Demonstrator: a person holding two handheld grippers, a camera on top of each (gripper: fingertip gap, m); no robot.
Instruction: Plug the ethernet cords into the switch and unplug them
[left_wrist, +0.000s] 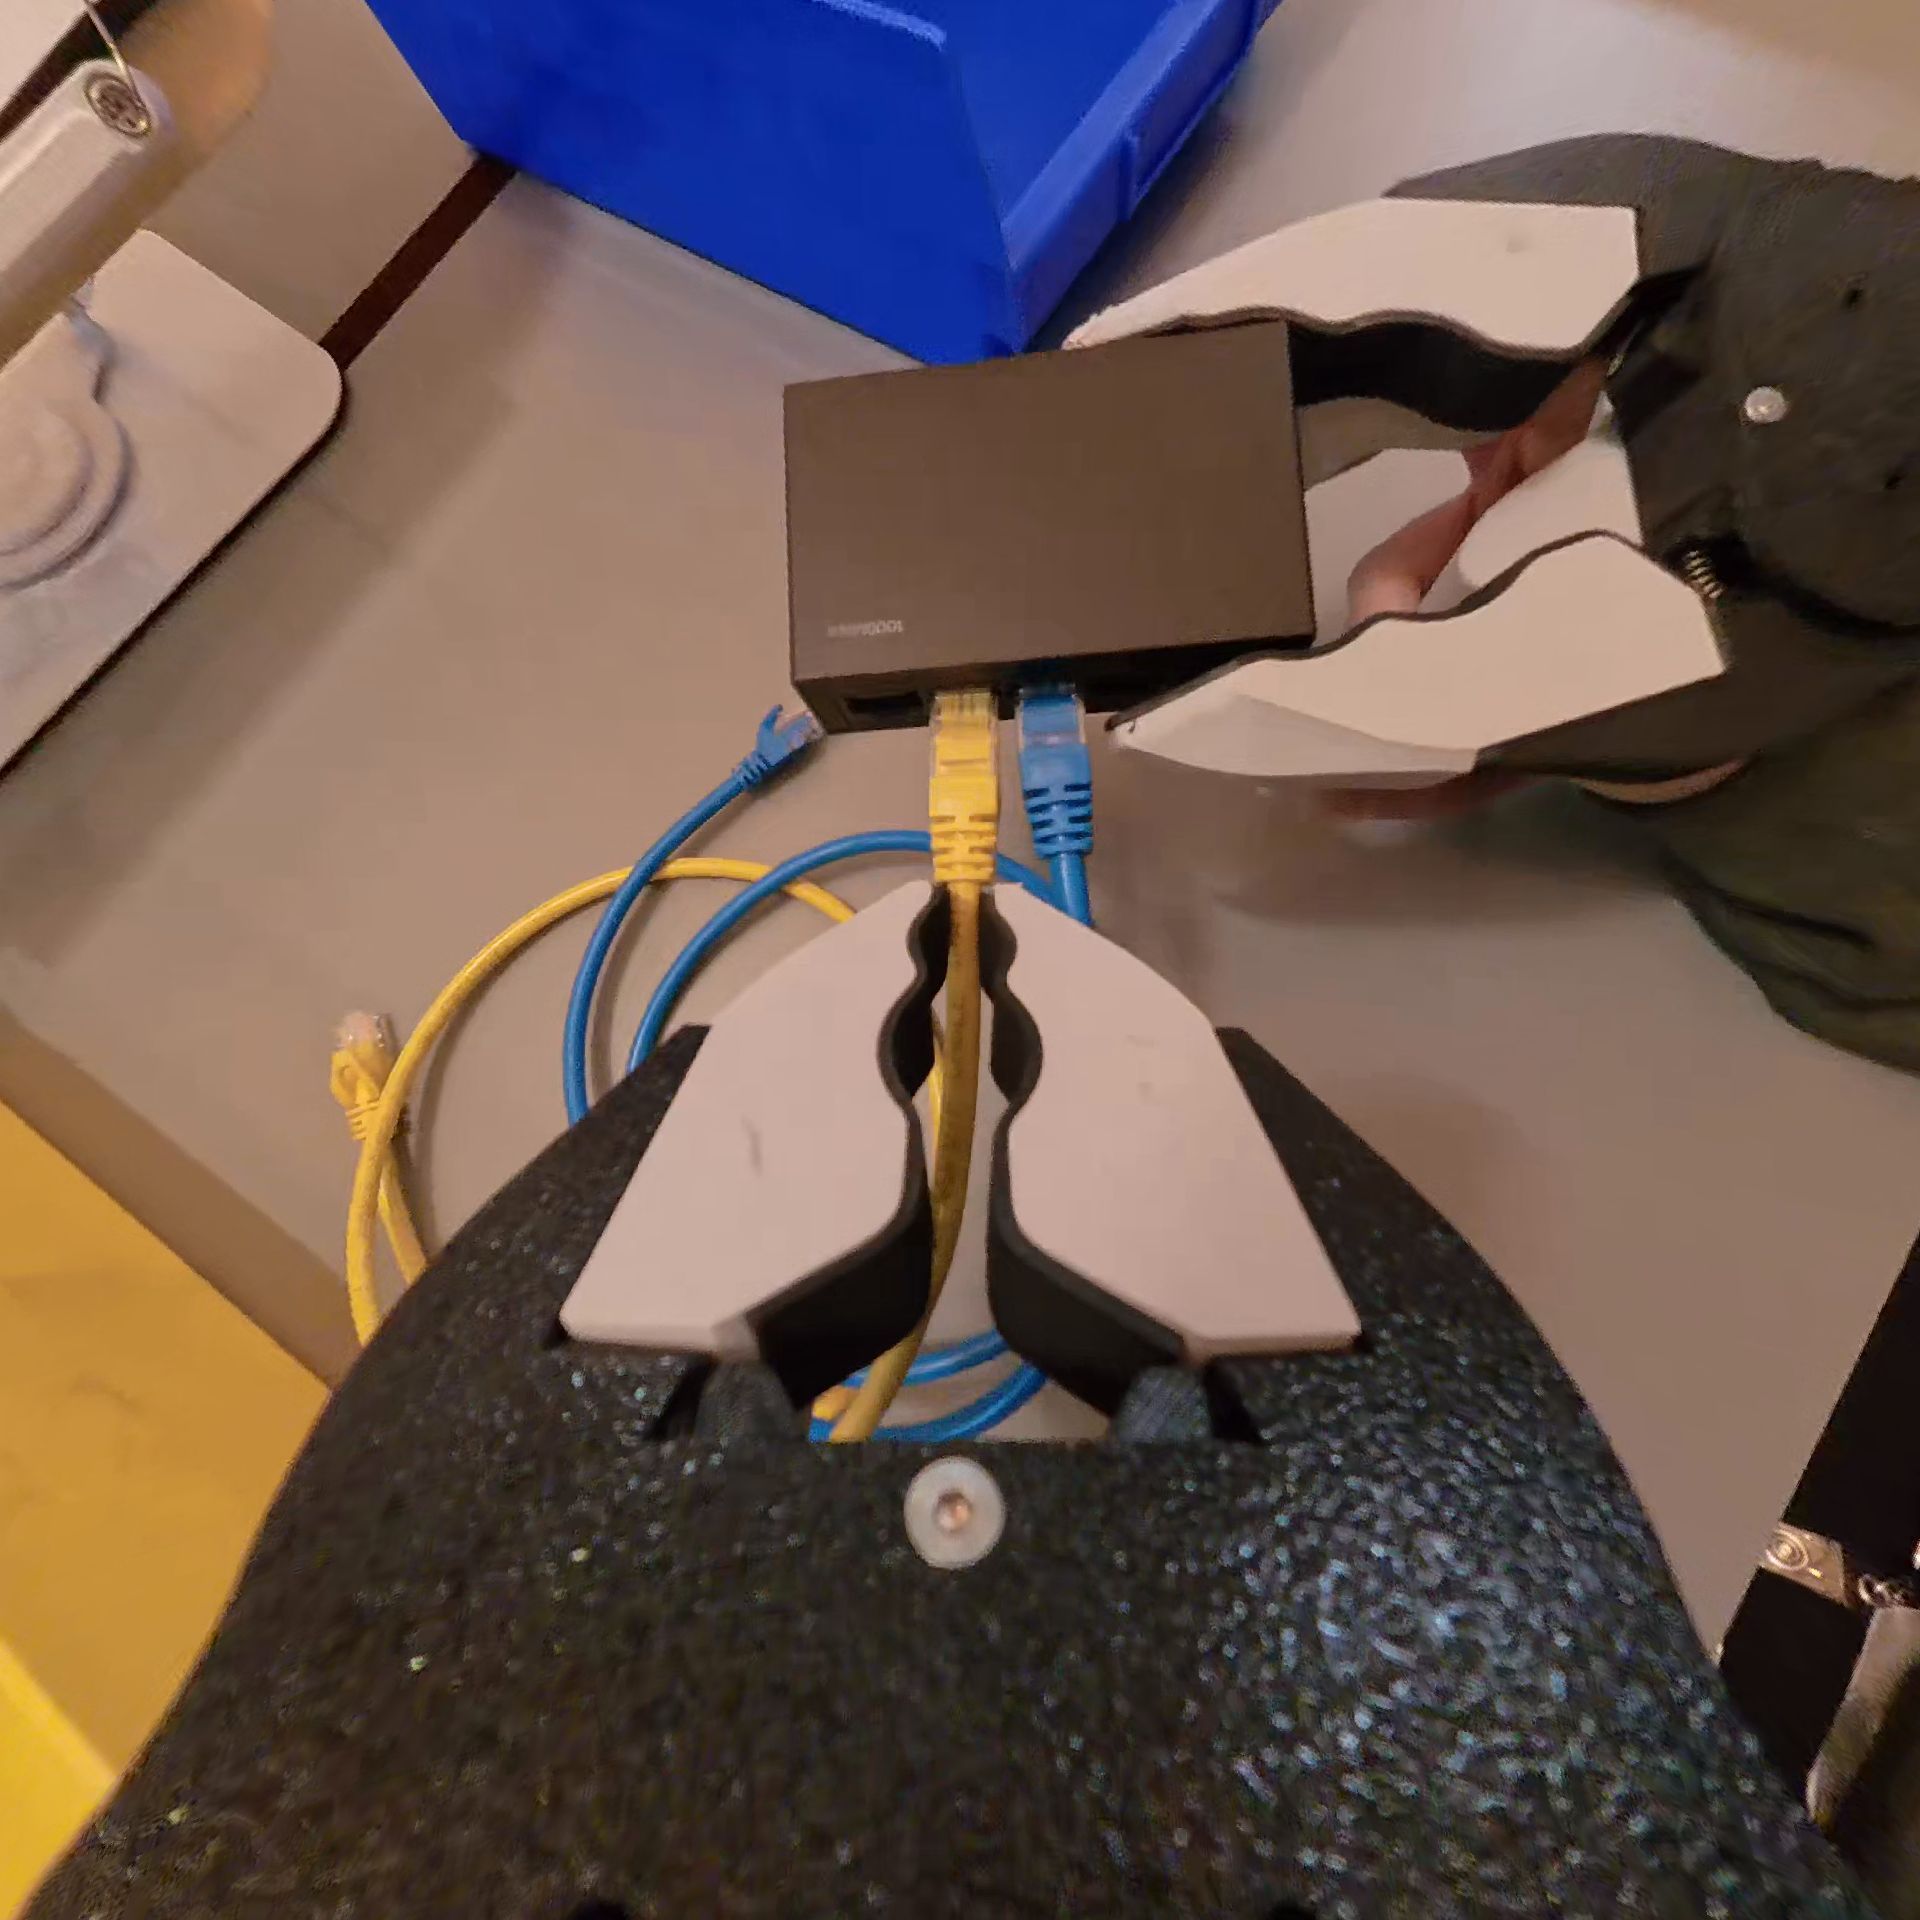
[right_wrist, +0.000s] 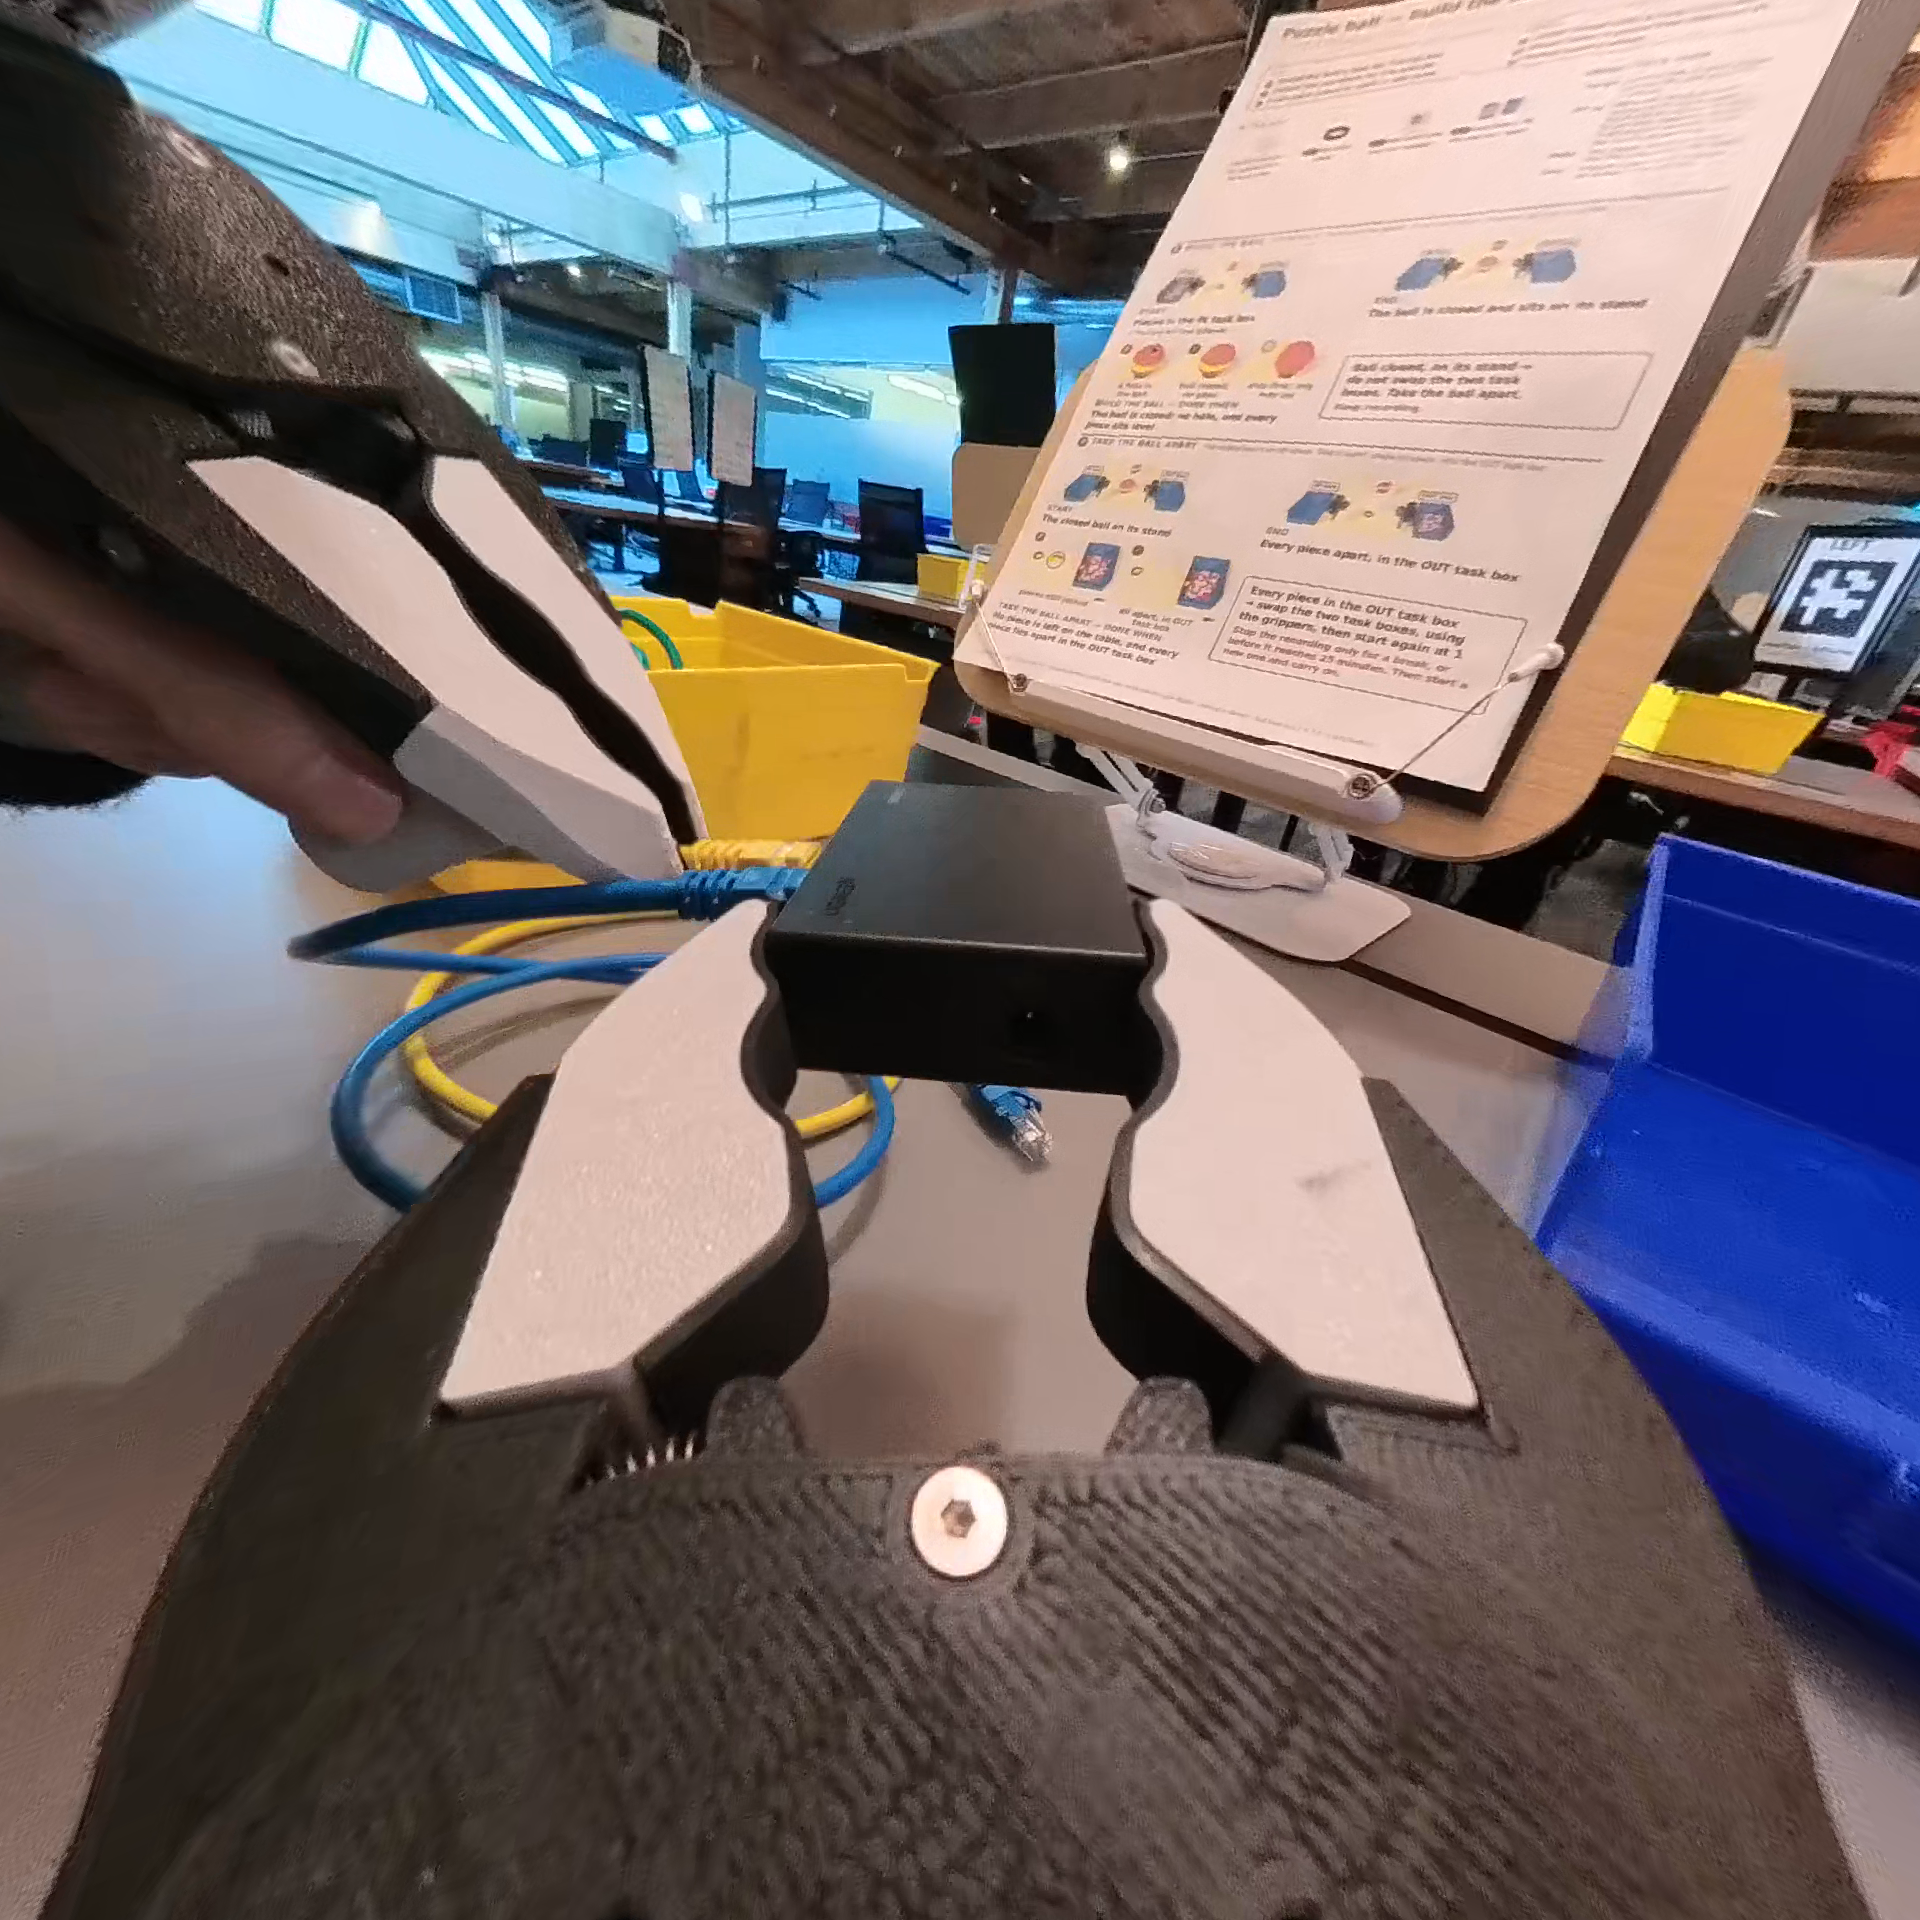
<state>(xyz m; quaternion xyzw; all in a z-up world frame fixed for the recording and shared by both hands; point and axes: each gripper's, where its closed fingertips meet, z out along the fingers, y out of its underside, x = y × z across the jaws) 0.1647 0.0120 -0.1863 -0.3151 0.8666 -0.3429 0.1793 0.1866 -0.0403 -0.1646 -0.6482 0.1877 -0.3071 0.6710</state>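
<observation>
The black switch (left_wrist: 1039, 499) lies on the grey table. A yellow cord's plug (left_wrist: 961, 727) and a blue cord's plug (left_wrist: 1051, 743) sit in its front ports. My left gripper (left_wrist: 961, 909) is shut on the yellow cord (left_wrist: 961, 1039) just behind the plug's boot. My right gripper (right_wrist: 951, 920) is shut on the switch (right_wrist: 966, 883), one finger on each long side; it also shows in the left wrist view (left_wrist: 1101, 535). The left gripper (right_wrist: 665, 821) shows at the switch's port end in the right wrist view.
A loose blue plug (left_wrist: 779, 738) lies left of the switch, and a loose yellow plug (left_wrist: 358, 1049) lies by the coiled cords. A blue bin (left_wrist: 831, 156) stands behind the switch. A yellow bin (right_wrist: 790, 707) and an instruction sheet on a stand (right_wrist: 1403, 416) are beyond.
</observation>
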